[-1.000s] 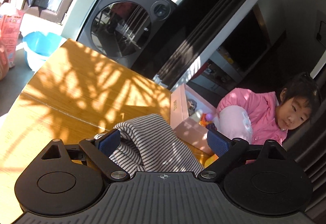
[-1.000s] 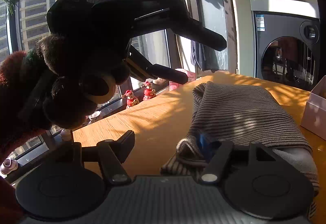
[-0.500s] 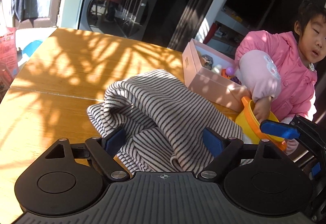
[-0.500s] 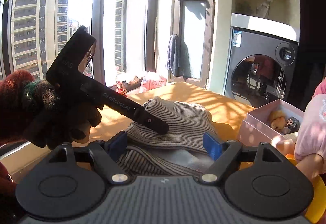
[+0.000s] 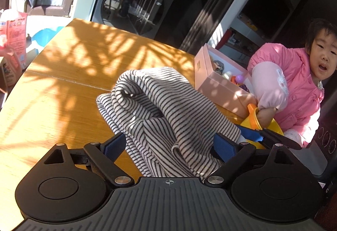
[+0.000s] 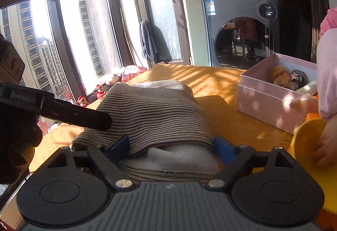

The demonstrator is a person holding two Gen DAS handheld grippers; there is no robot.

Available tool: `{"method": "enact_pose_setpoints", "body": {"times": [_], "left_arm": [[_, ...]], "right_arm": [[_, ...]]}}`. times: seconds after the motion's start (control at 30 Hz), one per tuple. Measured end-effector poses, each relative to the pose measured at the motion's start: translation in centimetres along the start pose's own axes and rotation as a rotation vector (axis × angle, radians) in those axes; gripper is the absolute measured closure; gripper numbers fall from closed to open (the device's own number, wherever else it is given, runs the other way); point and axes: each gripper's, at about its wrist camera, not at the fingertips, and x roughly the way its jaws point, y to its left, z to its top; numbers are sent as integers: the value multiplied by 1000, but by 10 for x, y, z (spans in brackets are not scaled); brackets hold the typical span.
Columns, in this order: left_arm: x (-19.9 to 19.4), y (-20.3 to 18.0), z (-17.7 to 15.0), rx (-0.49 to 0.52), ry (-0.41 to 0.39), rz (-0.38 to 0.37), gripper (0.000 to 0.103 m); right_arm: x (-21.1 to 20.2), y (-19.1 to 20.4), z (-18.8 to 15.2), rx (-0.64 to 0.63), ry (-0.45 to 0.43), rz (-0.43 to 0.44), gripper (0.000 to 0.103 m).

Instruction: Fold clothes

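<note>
A black-and-white striped garment (image 5: 164, 109) lies bunched on the wooden table (image 5: 69, 67). It also shows in the right wrist view (image 6: 151, 111), with its pale fleece lining showing at the near edge. My left gripper (image 5: 168, 146) is open, its blue pads either side of the cloth's near end. My right gripper (image 6: 171, 145) is open too, with the garment's near edge lying between its pads. The right gripper's fingers (image 5: 252, 136) show at the right in the left wrist view, and the left gripper's finger (image 6: 84, 117) reaches over the cloth in the right wrist view.
A pink box (image 5: 212, 81) of small toys stands on the table to the right of the garment. A child in a pink jacket (image 5: 294, 83) holds a yellow bucket (image 5: 263, 123) at the table's edge. A washing machine (image 5: 134, 5) stands behind. Windows and figurines (image 6: 101, 90) line the left.
Both grippers have moved in close over the garment's near end. The right gripper's jaws have come to straddle the cloth edge. The child has turned her face towards me.
</note>
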Motion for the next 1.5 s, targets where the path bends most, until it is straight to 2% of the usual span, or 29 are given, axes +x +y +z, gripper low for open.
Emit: {"method": "enact_pose_setpoints", "body": {"times": [0.33,0.97,1.13,1.27,1.33,1.4,1.43,1.5], "left_arm": [[7,18,-4,-65,28,15,9],[4,17,-8,-77,27,14,8],[1,16,-9,-72,21,9,9],[-3,14,-15,-74,16,8,10],[-5,13,-17,-78,15,-4,13],[-7,13,-18,-83,22,-26,20],[-7,13,-19,-86,26,-38,22],[-8,14,-20,-98,35,-55,21]], "right_arm": [[3,10,-2,-14,-20,15,13],[-3,10,-4,-10,-17,24,12],[-11,-6,7,20,-3,68,12],[-22,-20,22,30,-9,67,12],[-22,-29,30,58,23,106,13],[-15,-35,34,95,80,148,22],[-10,-38,35,115,117,168,23],[3,-38,33,122,161,156,23]]}}
